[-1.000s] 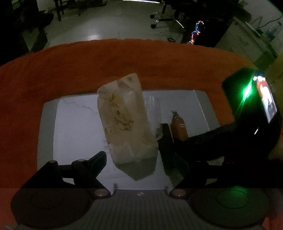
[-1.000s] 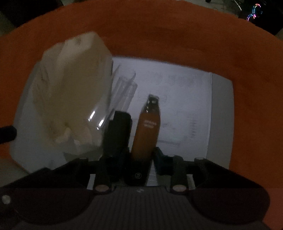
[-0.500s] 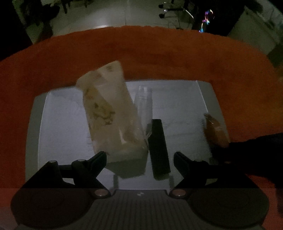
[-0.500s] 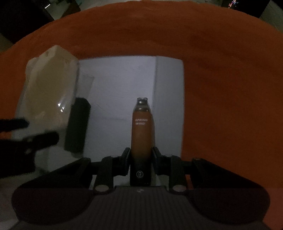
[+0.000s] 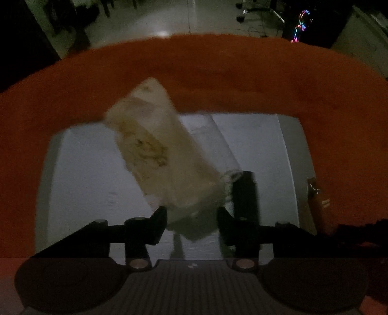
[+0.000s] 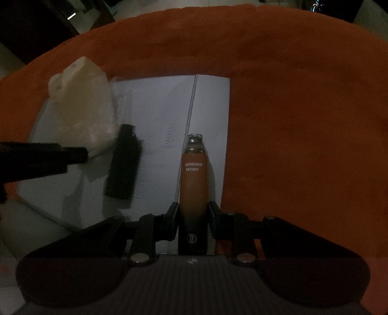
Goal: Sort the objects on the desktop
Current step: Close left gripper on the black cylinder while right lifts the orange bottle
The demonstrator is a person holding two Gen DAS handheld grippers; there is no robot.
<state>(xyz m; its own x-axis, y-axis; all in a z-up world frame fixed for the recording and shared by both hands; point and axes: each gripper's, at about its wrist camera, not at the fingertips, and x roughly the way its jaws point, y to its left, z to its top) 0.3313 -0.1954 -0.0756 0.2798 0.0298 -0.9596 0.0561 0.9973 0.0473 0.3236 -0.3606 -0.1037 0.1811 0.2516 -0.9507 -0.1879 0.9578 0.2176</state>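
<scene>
My right gripper (image 6: pixel 193 213) is shut on an orange bottle-shaped item marked SPRING WIND (image 6: pixel 194 179), held over the right edge of the white sheet (image 6: pixel 160 106); the item also shows in the left wrist view (image 5: pixel 317 201). My left gripper (image 5: pixel 191 218) is open, its fingers on either side of the near end of a pale tissue pack (image 5: pixel 160 150) that lies tilted on the sheet. A black rectangular block (image 5: pixel 245 193) lies just right of the pack, also in the right wrist view (image 6: pixel 122 162). A clear tube (image 5: pixel 218 145) lies between them.
The sheet rests on a grey tray (image 5: pixel 298 145) on an orange cloth (image 5: pixel 218 65) that covers the table. Beyond the far edge are a lit floor and office chairs (image 5: pixel 257 12). My left gripper (image 6: pixel 41 157) reaches in from the left of the right wrist view.
My right gripper carried the orange item away from the pack to the sheet's right edge. My left gripper moved forward and narrowed around the tissue pack's near end.
</scene>
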